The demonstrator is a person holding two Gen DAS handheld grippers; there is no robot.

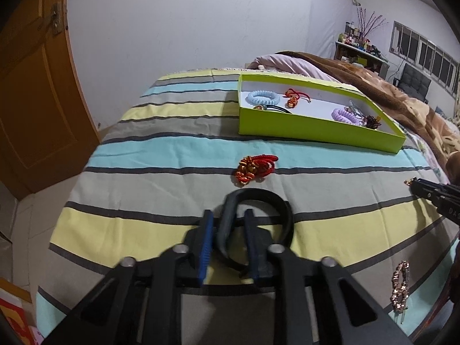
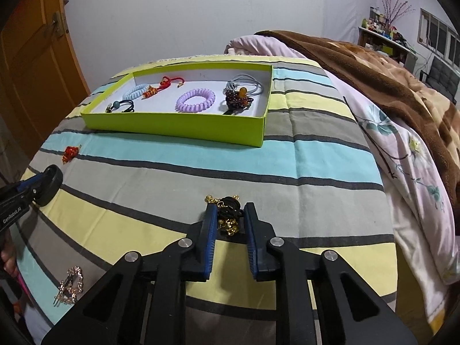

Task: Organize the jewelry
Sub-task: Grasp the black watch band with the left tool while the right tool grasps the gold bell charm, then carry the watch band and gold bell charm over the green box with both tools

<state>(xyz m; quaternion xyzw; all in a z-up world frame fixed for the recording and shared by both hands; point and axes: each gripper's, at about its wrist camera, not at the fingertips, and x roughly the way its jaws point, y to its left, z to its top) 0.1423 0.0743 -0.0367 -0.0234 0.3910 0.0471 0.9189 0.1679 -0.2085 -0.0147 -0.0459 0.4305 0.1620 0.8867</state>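
My left gripper (image 1: 228,218) is shut on a black bangle (image 1: 270,201), holding it just above the striped bedsheet; it also shows in the right wrist view (image 2: 50,184). My right gripper (image 2: 230,211) is shut on a black cord with gold beads (image 2: 228,215), low over the sheet. A lime-green box (image 2: 178,128) at the back holds a purple coil tie (image 2: 195,99), a blue coil tie (image 2: 135,92), a red cord bracelet (image 2: 165,84) and a dark bead bracelet (image 2: 237,99). A red and gold cord bracelet (image 1: 253,168) lies loose ahead of my left gripper.
A rose-gold rhinestone hair clip (image 2: 70,286) lies near the bed's front edge. A brown blanket (image 2: 373,66) and a floral quilt (image 2: 408,172) are piled on the right. A wooden door (image 1: 31,95) stands left of the bed.
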